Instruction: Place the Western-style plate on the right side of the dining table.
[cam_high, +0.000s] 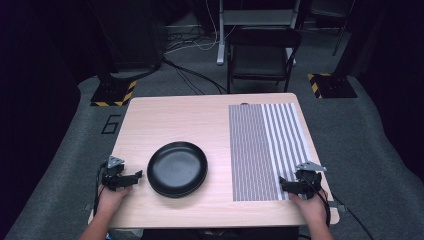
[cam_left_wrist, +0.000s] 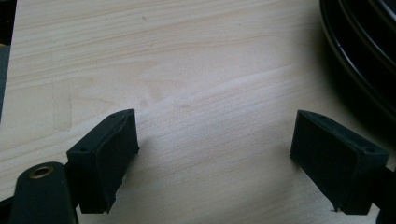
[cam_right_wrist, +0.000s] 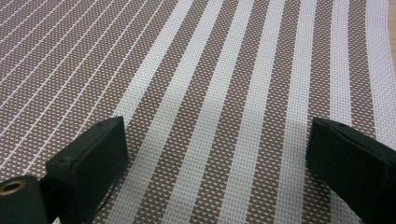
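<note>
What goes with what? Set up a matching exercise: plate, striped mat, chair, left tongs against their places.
Things:
1. plate
2. striped mat
3. chair
4. left tongs

Places:
A. on the floor beyond the far edge of the table
B. open, over bare wood just left of the plate
C. on the right half of the table
D. on the table, left of the mat

Pairs: 1-D, 2-C, 3-A, 4-B
</note>
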